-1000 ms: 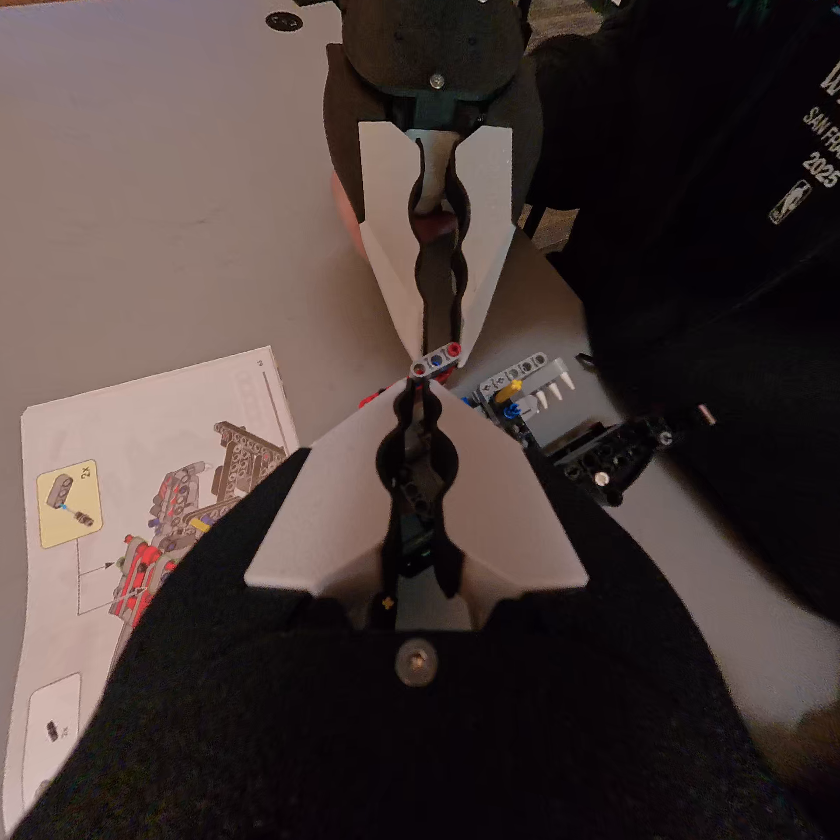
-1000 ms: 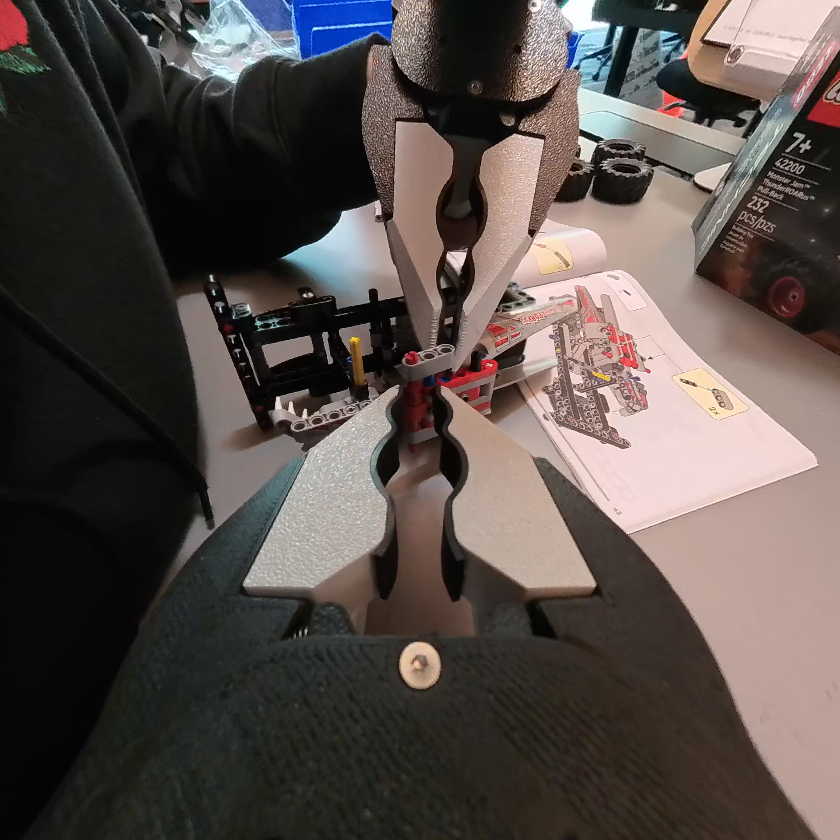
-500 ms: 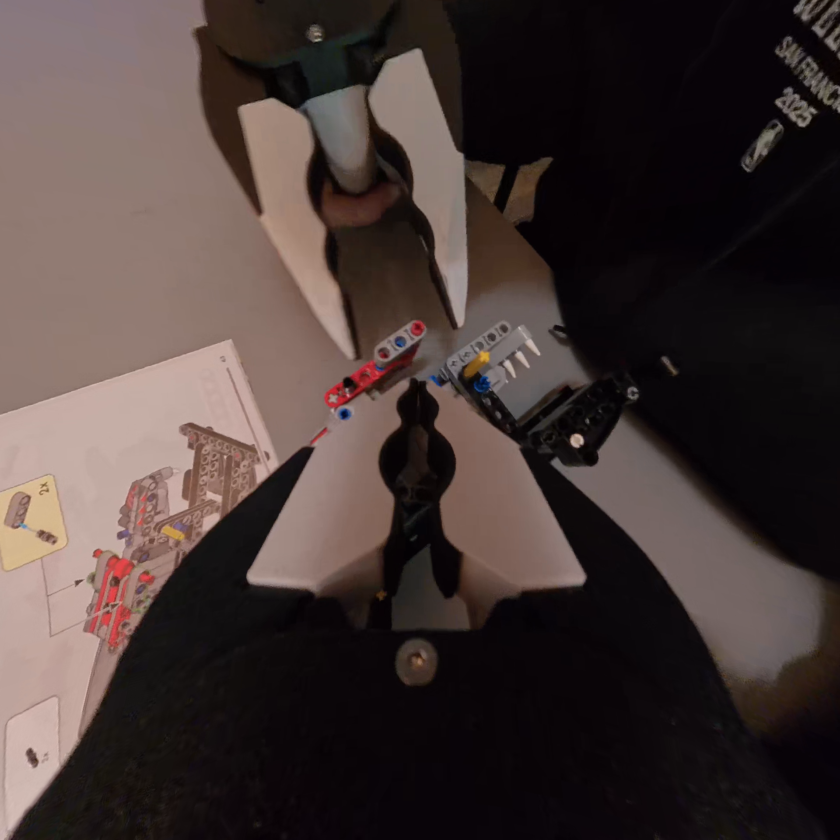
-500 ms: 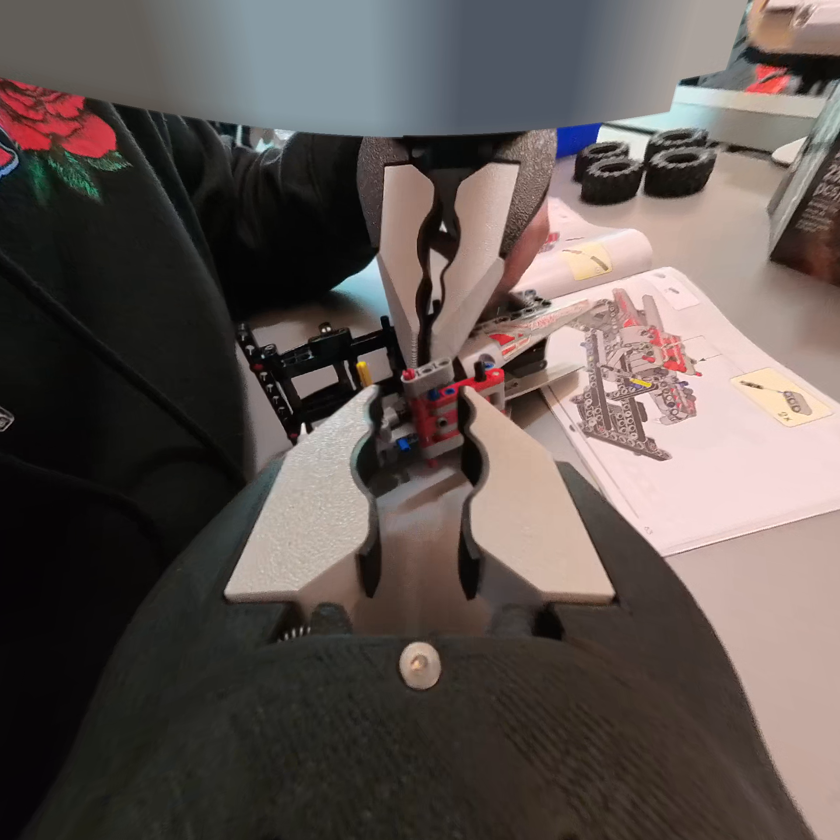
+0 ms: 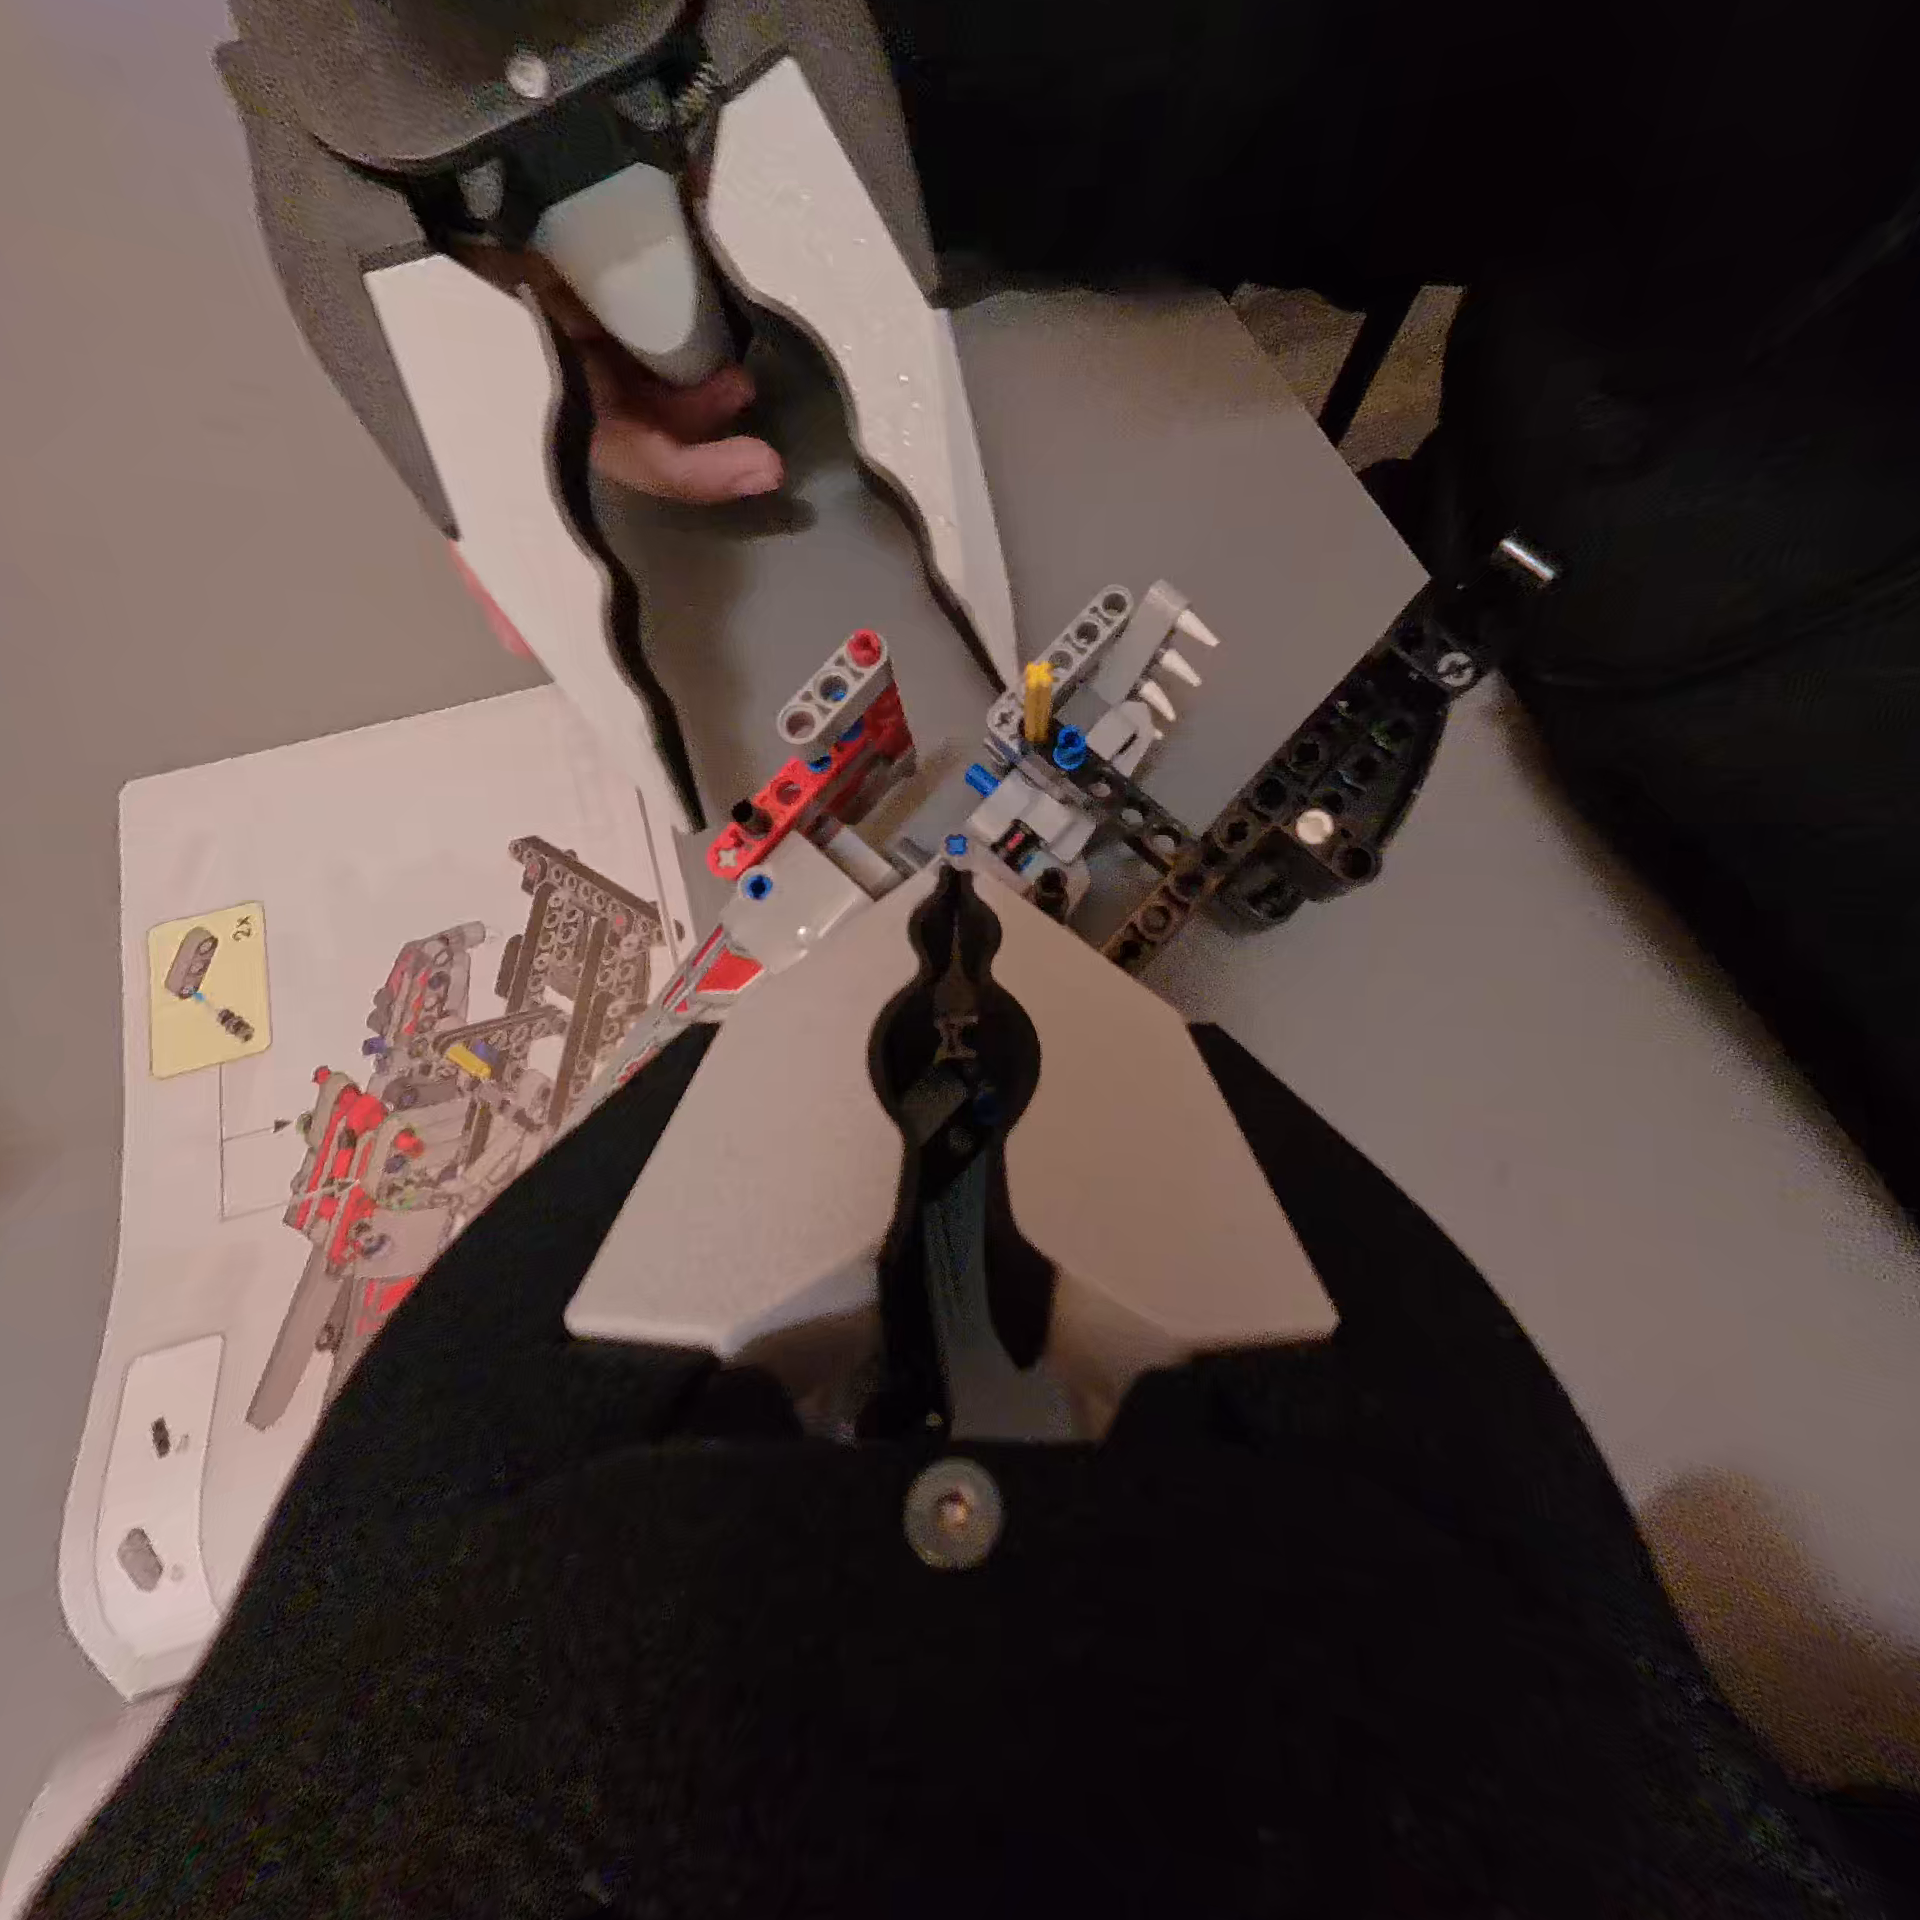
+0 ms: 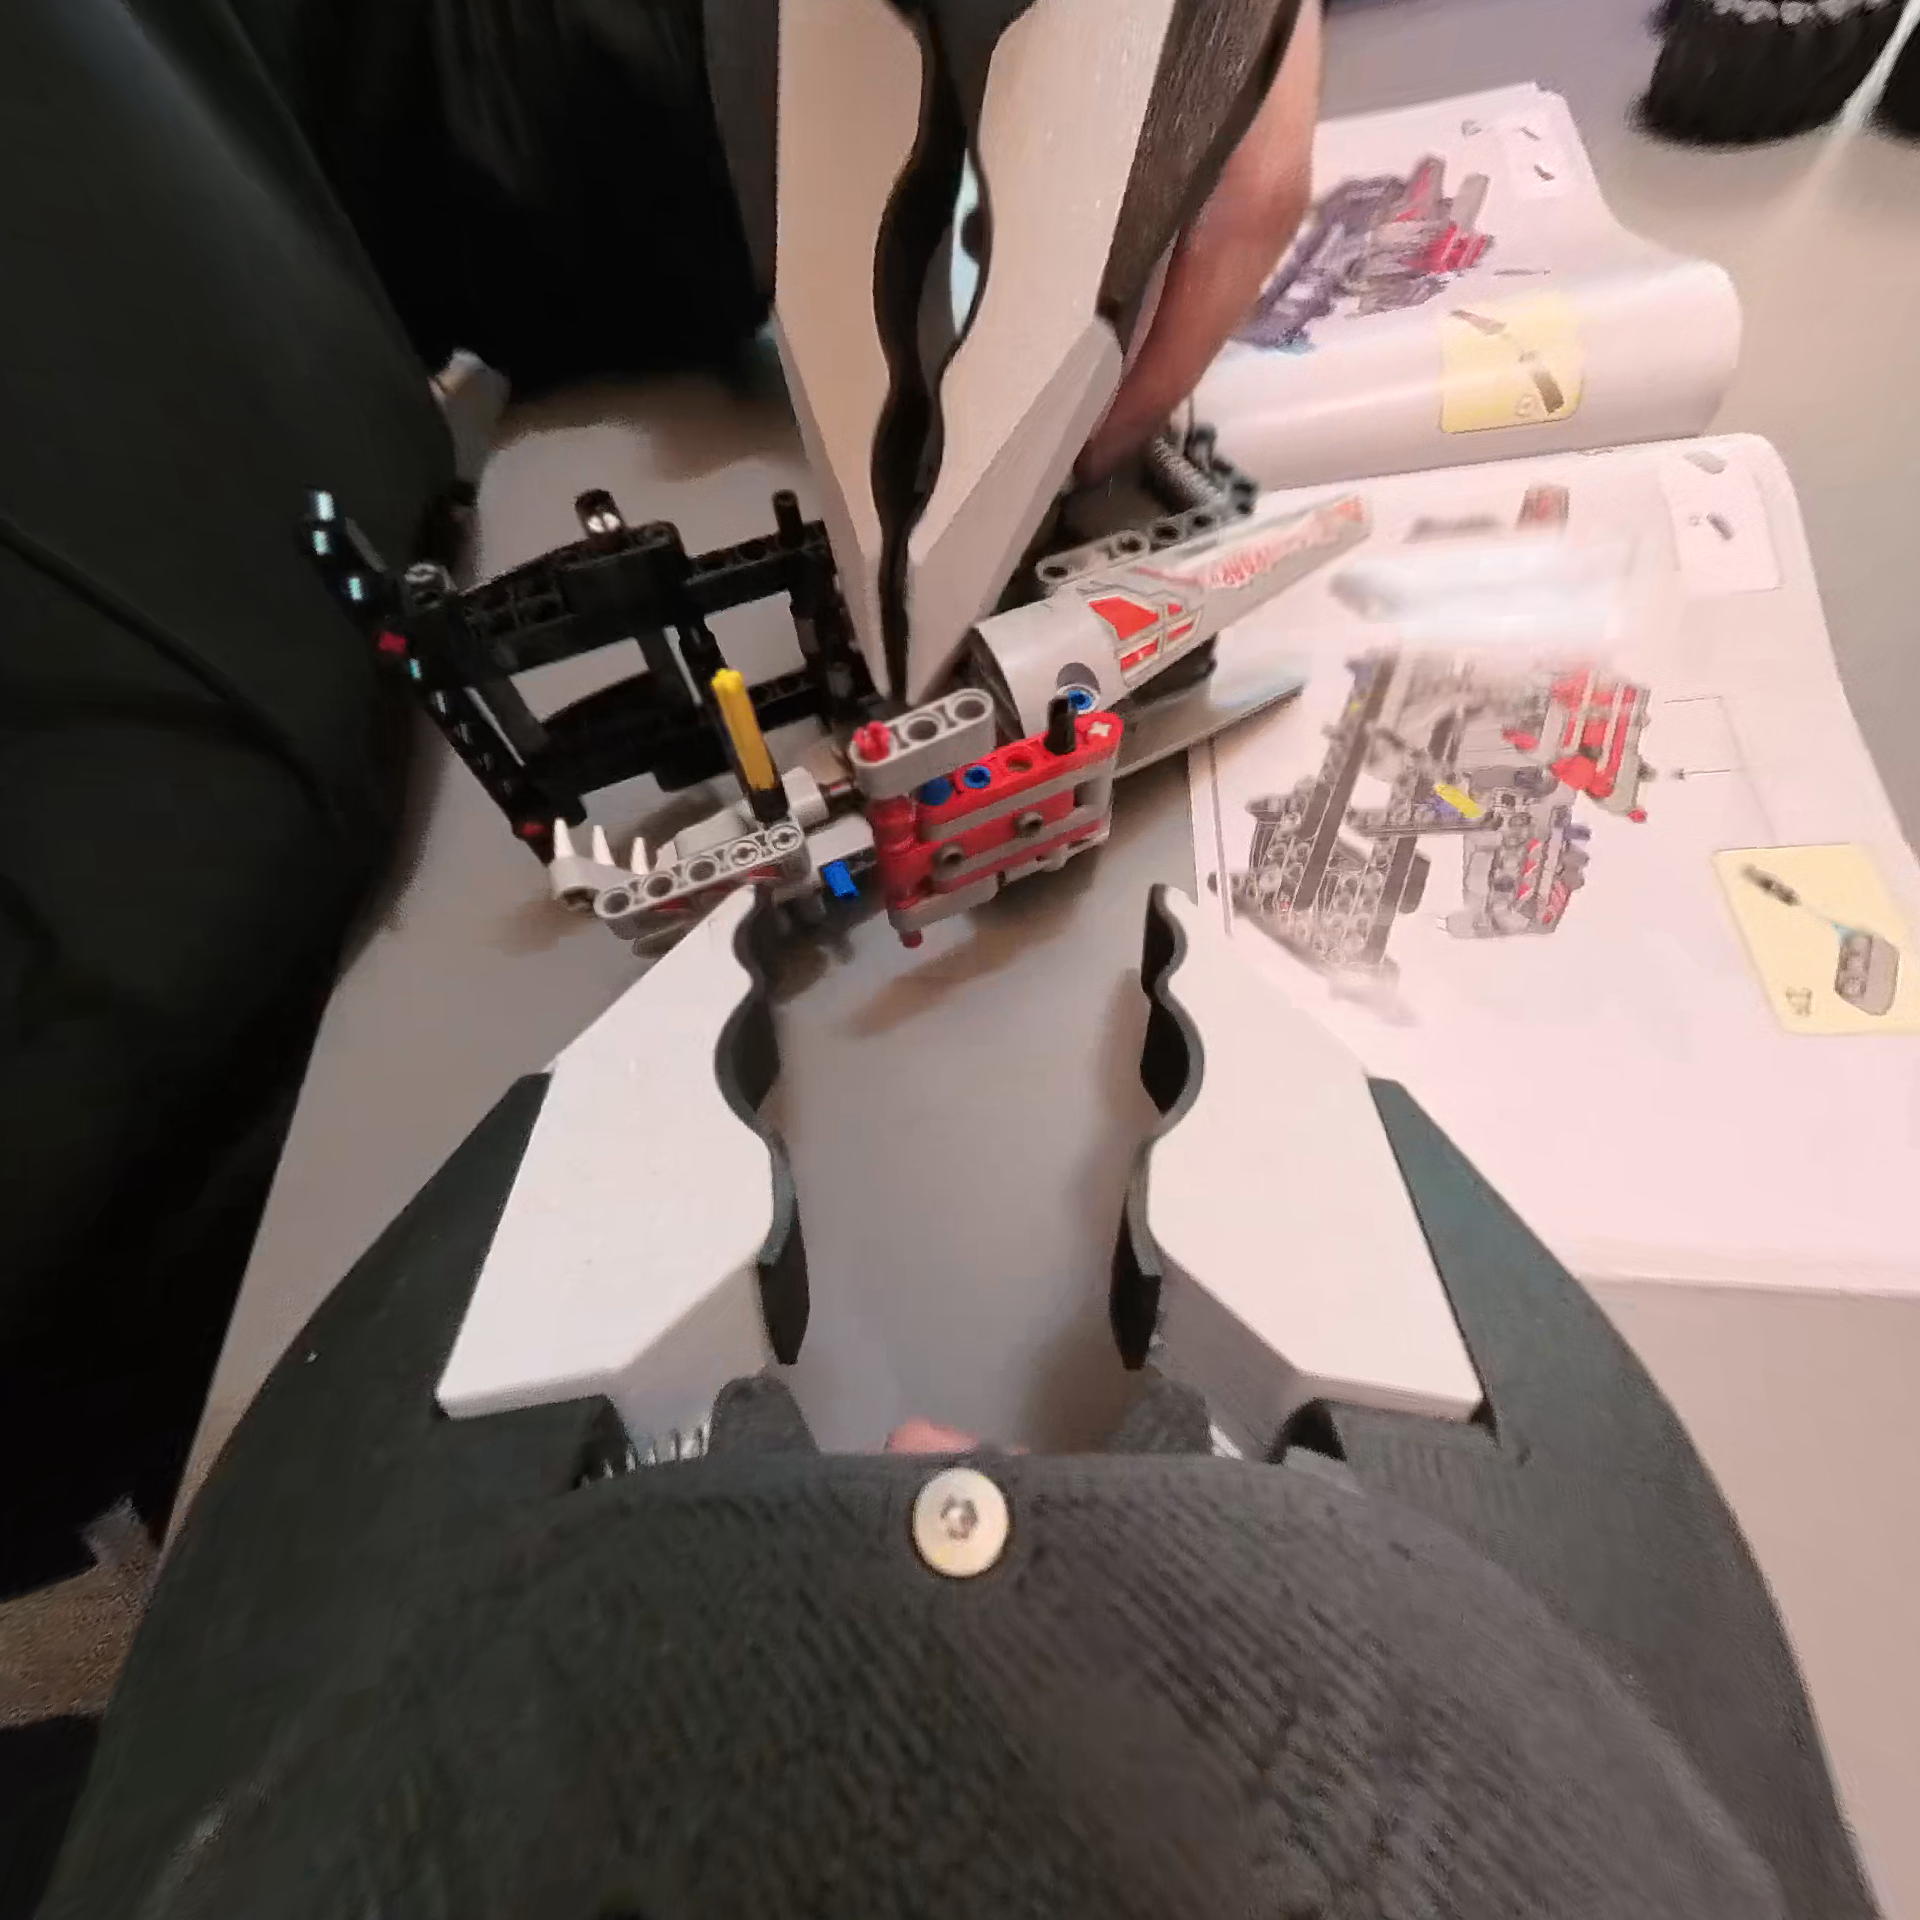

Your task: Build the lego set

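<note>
Right gripper (image 6: 951, 956) fingers spread wide just in front of the lego model (image 6: 977, 821), left gripper (image 5: 951, 883) pressed together at the model's top, instruction booklet (image 6: 1558, 935) alongside.

The half-built lego model (image 6: 831, 769) stands on the grey worktop (image 6: 935, 1122), its far end lying on the open instruction booklet (image 6: 1558, 1039). A black open frame (image 6: 603, 644) forms one end. A red and grey block (image 6: 987, 821) sits in the middle, topped by a short grey beam (image 6: 925, 732) with a red pin. A yellow axle (image 6: 743, 743) stands upright beside a grey beam with white teeth (image 6: 665, 873). A long grey panel with red markings (image 6: 1164, 613) slants away over the booklet.
</note>
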`<state>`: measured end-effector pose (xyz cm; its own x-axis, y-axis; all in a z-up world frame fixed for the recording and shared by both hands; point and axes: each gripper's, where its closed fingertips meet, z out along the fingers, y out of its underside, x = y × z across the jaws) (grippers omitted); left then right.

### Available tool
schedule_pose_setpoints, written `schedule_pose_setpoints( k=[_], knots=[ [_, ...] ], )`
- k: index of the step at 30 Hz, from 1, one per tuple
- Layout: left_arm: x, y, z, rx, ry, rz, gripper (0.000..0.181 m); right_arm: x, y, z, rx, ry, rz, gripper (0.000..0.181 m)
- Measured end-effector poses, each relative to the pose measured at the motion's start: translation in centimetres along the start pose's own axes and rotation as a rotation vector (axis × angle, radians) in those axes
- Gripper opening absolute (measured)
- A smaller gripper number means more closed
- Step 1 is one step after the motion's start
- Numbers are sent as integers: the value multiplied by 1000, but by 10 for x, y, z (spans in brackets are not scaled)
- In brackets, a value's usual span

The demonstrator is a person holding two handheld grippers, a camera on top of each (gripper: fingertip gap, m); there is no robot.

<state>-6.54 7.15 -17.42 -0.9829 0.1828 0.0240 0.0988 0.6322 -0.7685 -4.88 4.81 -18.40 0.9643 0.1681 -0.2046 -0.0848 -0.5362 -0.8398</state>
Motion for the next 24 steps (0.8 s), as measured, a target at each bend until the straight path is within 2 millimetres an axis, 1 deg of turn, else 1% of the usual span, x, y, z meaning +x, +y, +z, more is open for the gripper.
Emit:
schedule_pose_setpoints(
  k=[1,2,5,6,8,9,11,12,13,15,17,19,21,22,24],
  knots=[
    [2,1,-1,6,-21,8,0,0,-5,0,22,-15,-18,67],
    [3,3,-1,15,-46,7,0,2,-9,0,40,-14,-45,69],
    [1,4,-5,83,-146,29,0,17,-21,-2,92,38,-114,73],
    [1,3,-7,108,-181,50,0,15,-25,-1,109,10,-106,70],
    [2,4,-9,140,-223,90,0,7,-32,5,133,-62,-98,66],
    [1,4,-11,161,-243,101,0,5,-33,9,127,-69,-113,64],
    [1,4,-14,197,-258,94,0,1,-29,19,70,-59,-164,58],
    [1,5,-16,208,-264,91,0,0,-25,24,28,-28,-191,51],
    [2,5,-17,217,-271,97,0,3,-22,27,-8,34,-215,50],
    [1,5,-18,231,-287,107,0,2,-24,26,-4,122,-234,49],
    [2,4,-17,228,-294,119,0,2,-23,23,7,216,-217,47],
    [0,3,-16,227,-304,120,0,-1,-21,17,23,284,-193,35],
    [-1,0,-14,235,-307,123,0,0,-18,9,32,363,-204,23],
    [-2,-2,-12,234,-313,129,0,0,-17,6,42,390,-201,20],
    [-4,-3,-10,229,-329,138,0,3,-15,2,41,431,-161,22]
  ],
)
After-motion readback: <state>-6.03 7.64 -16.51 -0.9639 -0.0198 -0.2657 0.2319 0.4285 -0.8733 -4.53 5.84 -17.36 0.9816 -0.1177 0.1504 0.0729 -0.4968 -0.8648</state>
